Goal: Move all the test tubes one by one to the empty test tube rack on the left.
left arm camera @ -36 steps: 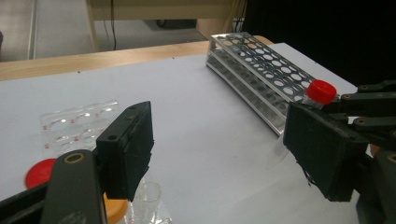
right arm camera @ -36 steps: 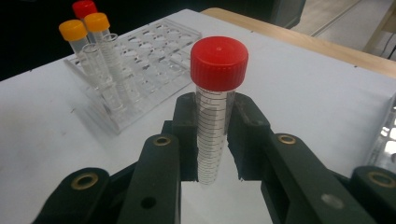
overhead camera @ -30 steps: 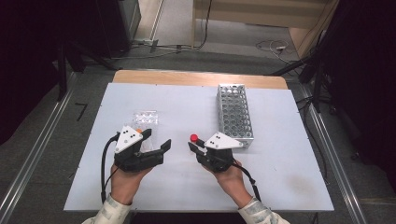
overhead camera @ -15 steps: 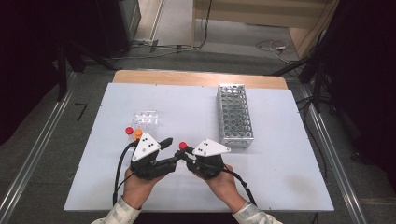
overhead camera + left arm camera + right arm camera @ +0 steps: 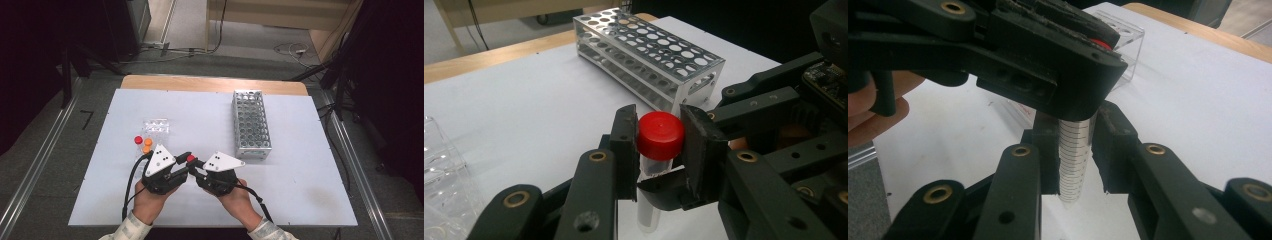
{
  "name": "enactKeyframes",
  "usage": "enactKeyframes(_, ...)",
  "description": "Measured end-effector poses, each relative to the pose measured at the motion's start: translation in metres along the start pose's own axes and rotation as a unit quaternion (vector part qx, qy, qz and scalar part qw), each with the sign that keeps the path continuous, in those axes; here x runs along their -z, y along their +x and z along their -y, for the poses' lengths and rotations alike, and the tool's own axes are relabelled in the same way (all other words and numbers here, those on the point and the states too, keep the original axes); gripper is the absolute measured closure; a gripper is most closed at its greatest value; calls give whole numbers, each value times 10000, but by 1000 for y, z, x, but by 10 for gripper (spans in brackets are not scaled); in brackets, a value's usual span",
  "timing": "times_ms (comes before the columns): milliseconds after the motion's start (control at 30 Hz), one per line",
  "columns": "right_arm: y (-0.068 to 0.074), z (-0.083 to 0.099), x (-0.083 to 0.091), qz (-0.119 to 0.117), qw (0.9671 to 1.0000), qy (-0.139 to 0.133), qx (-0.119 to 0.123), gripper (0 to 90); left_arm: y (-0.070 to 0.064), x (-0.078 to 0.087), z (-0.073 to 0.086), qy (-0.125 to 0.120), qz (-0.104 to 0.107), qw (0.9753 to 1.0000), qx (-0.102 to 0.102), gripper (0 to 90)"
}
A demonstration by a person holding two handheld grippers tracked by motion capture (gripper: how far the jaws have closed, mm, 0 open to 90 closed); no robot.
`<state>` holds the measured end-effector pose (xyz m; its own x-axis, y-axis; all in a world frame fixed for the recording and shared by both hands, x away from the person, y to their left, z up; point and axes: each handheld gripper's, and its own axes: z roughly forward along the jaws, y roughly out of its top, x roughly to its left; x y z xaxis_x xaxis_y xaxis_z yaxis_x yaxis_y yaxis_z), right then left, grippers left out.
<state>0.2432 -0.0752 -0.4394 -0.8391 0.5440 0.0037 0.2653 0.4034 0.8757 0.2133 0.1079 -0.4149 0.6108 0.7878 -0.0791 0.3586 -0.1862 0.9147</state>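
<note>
Your left gripper [image 5: 658, 150] pinches the red cap [image 5: 661, 135] between its pads; right gripper [image 5: 1075, 160] clamps the tube [image 5: 1074, 162] (graduated) below; twist unevenly and it may slip.

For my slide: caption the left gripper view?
Left claw closed on the tube's red cap, right claw holding the tube below, rack behind.

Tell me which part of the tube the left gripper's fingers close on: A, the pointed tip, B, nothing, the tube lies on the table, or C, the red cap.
C: in the left gripper view the left gripper pinches the red cap of the tube, held upright.
</note>
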Motion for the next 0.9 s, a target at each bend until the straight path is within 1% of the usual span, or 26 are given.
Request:
enactKeyframes(67, 0, 0, 0, -96, 9999, 45, -8, 587, 2, 3, -1, 27, 2, 10000, 8, 701)
enactKeyframes(133, 0, 0, 1, -151, 9999, 66, 52, 522, 5, 7, -4, 16, -27, 10000, 56, 701)
enactKeyframes(200, -1, 0, 4, -200, 9997, 130, 56, 458, 9, 14, -7, -18, -63, 9999, 114, 701)
enactKeyframes(267, -4, 1, 6, -199, 9997, 150, 43, 409, 15, 23, -10, -93, -147, 9997, 152, 702)
enactKeyframes(367, -11, 3, 11, -135, 9998, 169, -8, 391, 24, 38, -16, -219, -240, 9991, 281, 702)
enactKeyframes(500, -22, 6, 19, -30, 9998, 180, -109, 370, 32, 54, -21, -267, -327, 9984, 369, 702)
enactKeyframes(633, -30, 10, 27, 93, 9997, 171, -179, 368, 39, 69, -26, -293, -519, 9976, 364, 702)
enactKeyframes(833, -39, 15, 35, 204, 9994, 174, -223, 368, 53, 86, -28, -294, -822, 9952, 432, 702)
enactKeyframes(900, -41, 16, 37, 243, 9992, 176, -251, 368, 57, 90, -28, -294, -932, 9943, 424, 703)
